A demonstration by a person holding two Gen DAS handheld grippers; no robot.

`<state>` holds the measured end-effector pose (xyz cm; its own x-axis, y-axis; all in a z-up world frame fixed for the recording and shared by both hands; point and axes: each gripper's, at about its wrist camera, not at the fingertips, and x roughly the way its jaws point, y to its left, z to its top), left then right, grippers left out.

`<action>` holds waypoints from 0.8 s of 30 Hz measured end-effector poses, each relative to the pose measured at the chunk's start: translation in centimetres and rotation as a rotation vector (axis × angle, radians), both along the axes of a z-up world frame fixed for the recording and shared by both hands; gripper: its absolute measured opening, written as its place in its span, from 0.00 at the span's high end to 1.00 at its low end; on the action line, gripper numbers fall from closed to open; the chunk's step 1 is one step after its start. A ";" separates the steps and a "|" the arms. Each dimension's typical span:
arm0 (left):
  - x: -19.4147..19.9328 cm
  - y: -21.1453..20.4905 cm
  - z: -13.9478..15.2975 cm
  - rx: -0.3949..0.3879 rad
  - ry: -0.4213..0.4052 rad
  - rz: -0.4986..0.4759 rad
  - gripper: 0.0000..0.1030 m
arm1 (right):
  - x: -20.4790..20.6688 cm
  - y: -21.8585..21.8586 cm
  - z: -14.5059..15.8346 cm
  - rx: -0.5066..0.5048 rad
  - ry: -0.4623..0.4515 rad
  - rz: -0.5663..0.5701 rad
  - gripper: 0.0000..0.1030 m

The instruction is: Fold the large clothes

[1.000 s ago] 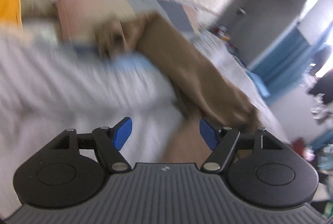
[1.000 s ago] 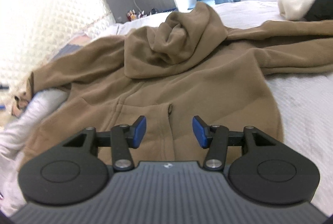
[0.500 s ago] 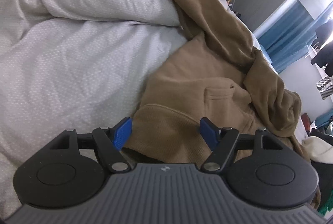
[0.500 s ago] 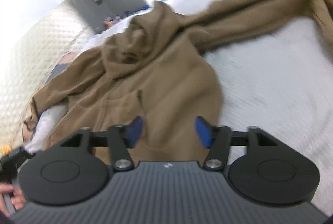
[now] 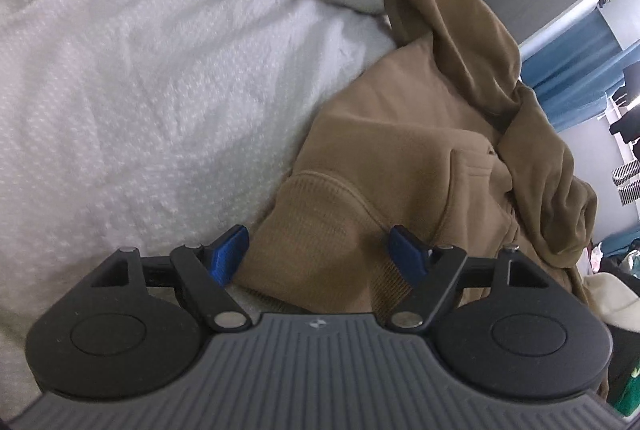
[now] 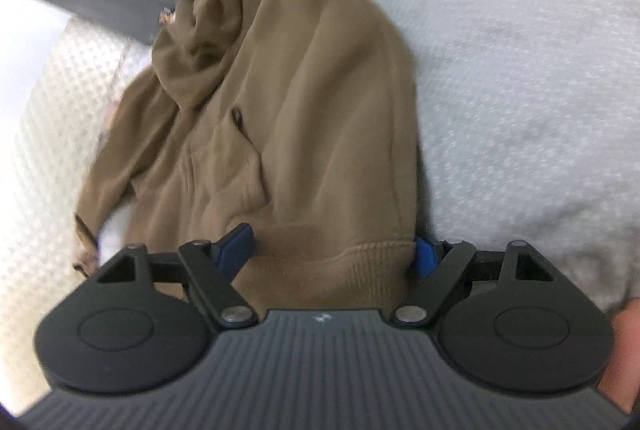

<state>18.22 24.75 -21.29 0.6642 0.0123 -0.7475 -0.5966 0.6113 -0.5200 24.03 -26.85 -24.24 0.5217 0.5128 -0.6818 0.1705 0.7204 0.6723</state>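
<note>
— Where's the hoodie (image 5: 400, 134) from your jaws?

— On the bed (image 5: 152, 78), its ribbed hem (image 6: 340, 270) running across both. My left gripper (image 5: 318, 254) has jaws opening, one hem corner between them, pads not pressing. My right gripper (image 6: 334, 250) stands with jaws apart, straddling the other corner.

— Which is nearer?

— I'd say about equally close; the body stretches straight ahead, away from the jaws.

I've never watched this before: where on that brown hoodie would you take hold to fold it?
At the ribbed bottom hem of the hoodie, coming from the near edge: it is thick, faces both open grippers, the left gripper and the right gripper, one near each corner.
</note>
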 end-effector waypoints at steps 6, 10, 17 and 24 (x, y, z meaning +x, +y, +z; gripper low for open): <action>0.1 -0.3 0.1 -0.014 -0.059 -0.020 0.70 | 1.1 1.1 0.1 0.043 -0.022 0.044 0.55; -1.0 0.7 0.9 -0.051 -0.131 -0.009 0.92 | 1.0 1.1 2.1 -0.008 -0.082 0.070 0.85; -4.0 2.5 4.4 -0.162 -0.323 -0.037 0.94 | -1.0 -0.4 8.5 0.004 -0.257 0.113 0.88; -8.3 1.3 7.1 -0.203 -0.367 -0.094 0.94 | -1.6 -4.4 13.7 -0.042 -0.320 0.078 0.89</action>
